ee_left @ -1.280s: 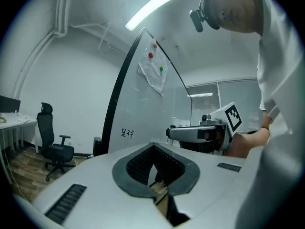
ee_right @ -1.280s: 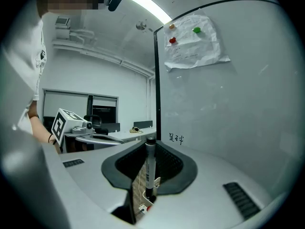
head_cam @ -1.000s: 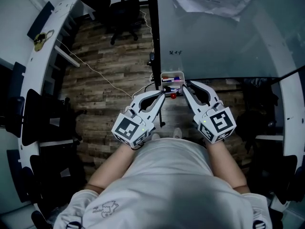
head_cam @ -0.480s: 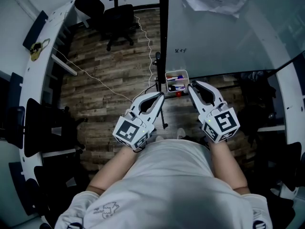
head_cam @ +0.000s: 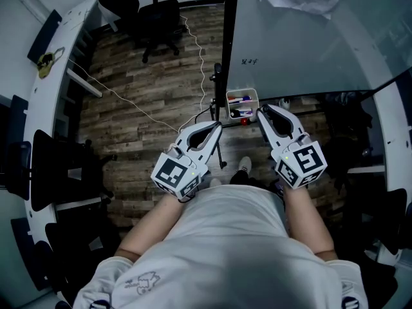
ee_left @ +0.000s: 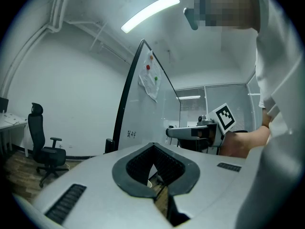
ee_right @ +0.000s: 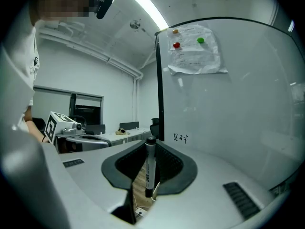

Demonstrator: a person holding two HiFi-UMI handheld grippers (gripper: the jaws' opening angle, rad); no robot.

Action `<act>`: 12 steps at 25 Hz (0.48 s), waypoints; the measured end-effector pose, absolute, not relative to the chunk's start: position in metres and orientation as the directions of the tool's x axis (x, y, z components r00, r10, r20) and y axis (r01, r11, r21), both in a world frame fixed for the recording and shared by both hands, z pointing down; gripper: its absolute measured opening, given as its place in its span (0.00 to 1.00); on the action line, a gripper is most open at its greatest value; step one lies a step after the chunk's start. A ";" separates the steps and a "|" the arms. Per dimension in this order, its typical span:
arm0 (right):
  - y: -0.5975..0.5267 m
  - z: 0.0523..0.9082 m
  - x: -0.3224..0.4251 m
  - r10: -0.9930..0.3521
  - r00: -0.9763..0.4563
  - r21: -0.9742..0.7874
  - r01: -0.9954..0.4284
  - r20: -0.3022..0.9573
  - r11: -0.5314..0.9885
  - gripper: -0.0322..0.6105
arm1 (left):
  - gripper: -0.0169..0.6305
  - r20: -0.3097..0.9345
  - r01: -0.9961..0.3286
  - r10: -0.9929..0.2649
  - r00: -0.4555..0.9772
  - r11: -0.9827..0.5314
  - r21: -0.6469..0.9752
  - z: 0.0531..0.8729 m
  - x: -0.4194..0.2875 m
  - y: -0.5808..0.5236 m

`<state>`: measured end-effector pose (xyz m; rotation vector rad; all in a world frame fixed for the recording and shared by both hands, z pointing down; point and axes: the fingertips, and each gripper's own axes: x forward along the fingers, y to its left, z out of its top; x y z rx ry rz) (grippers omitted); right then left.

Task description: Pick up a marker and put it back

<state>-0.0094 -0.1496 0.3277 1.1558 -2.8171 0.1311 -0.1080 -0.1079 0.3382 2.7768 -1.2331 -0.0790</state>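
Diff vs 1 s ago: the right claw (head_cam: pixel 264 112) is sitting slightly further right, and the left claw (head_cam: pixel 215 129) is holding about the same spot. The marker box (head_cam: pixel 256 102) on the whiteboard (head_cam: pixel 309 50) is now showing a bit further from the left claw's tips. It is still lying just left of the right claw's tips. The whiteboard's dark edge is sitting further right in the head view too.

The right claw is clamping on the marker (ee_right: pixel 150 168). It is standing upright between the pads, with its top end at the tips and its lower end poking out near the camera. The barrel is dark with a paler label band, and the print is too small to read. The left claw is sitting with its jaws together, holding nothing and hanging over the wood floor (head_cam: pixel 148 89).
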 end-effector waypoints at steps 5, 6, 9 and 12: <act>-0.167 0.332 -0.007 -0.683 -0.720 -0.047 -0.691 0.122 0.721 0.16 | 0.03 0.020 -0.751 -0.755 0.655 -0.648 0.125 0.344 -0.109 -0.126; -0.171 0.333 -0.006 -0.682 -0.721 -0.048 -0.691 0.124 0.721 0.16 | 0.03 0.025 -0.755 -0.759 0.651 -0.643 0.128 0.345 -0.109 -0.130; -0.183 0.337 -0.001 -0.678 -0.723 -0.060 -0.689 0.132 0.722 0.16 | 0.03 0.035 -0.761 -0.765 0.643 -0.633 0.139 0.348 -0.107 -0.141; -0.198 0.347 0.001 -0.665 -0.732 -0.081 -0.679 0.150 0.729 0.16 | 0.03 0.046 -0.759 -0.762 0.646 -0.634 0.149 0.352 -0.103 -0.153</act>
